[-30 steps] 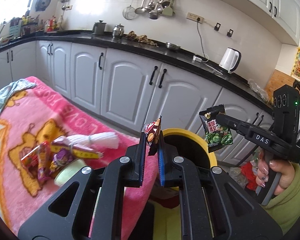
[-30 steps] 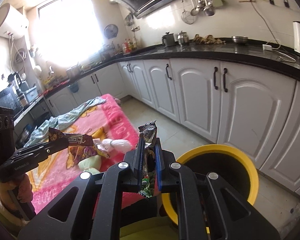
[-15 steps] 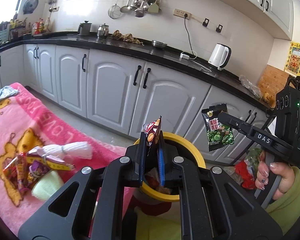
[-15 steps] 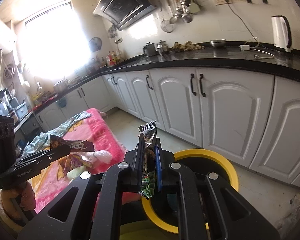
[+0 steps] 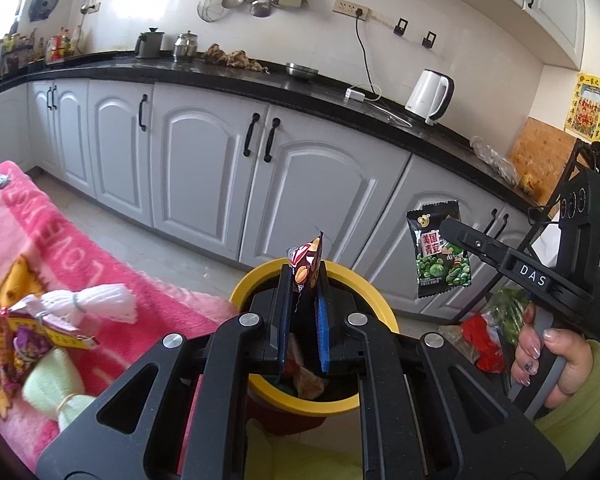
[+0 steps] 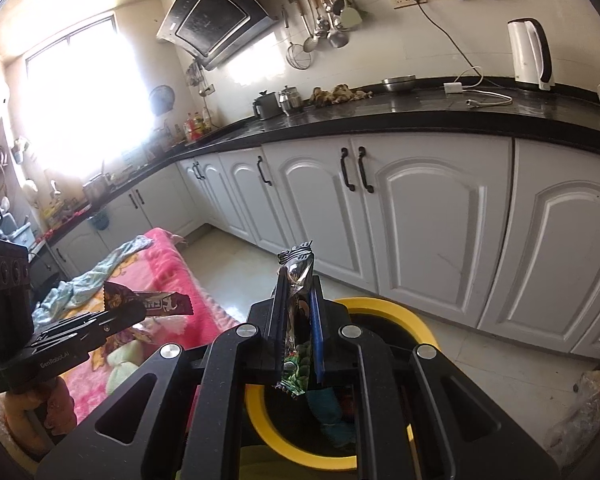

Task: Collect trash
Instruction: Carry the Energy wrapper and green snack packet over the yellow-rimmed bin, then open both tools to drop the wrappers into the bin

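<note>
The left gripper [image 5: 304, 300] pinches a brown snack wrapper [image 5: 306, 266] over the yellow-rimmed bin [image 5: 362, 288], which already holds trash. The right gripper [image 6: 298, 312] clamps a green pea packet [image 5: 438, 254] (silvery from behind) above the same bin's near rim. More wrappers [image 5: 16, 336] lie near the pink blanket's [image 5: 60, 240] bin-side edge. White cabinets [image 5: 204, 168] stand beyond.

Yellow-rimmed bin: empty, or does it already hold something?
Not empty. The yellow-rimmed bin already holds crumpled wrappers, seen past the left gripper; the right wrist view shows something blue inside. How full: cannot tell.
</note>
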Available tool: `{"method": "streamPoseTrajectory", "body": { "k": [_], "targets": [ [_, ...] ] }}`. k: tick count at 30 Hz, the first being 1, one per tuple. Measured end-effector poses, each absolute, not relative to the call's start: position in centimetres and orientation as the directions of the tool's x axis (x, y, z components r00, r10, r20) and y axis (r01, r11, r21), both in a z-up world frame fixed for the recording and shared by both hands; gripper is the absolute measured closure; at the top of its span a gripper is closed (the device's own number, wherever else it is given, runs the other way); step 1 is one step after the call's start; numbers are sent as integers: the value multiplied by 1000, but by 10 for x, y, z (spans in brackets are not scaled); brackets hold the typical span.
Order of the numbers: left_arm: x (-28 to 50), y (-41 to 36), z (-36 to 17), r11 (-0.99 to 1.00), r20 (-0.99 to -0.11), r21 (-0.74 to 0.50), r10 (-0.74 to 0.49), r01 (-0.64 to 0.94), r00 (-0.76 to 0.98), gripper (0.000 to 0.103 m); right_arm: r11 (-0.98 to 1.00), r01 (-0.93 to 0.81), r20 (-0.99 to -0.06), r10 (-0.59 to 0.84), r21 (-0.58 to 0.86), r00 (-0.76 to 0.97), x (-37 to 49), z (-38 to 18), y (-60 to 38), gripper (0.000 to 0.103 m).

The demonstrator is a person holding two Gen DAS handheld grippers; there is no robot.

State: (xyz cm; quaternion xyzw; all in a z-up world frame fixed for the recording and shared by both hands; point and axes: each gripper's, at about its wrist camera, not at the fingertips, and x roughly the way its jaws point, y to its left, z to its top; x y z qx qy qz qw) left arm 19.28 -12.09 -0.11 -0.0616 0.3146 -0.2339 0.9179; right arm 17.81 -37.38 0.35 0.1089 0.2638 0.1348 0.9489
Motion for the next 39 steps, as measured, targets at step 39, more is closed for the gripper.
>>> {"method": "streamPoseTrajectory", "body": {
  "k": [39],
  "targets": [
    [243,-171,-93,870,-689,-311,-483,382,540,74,946,-38,-654,251,322,713,227,-93,-404,75]
  ]
}}
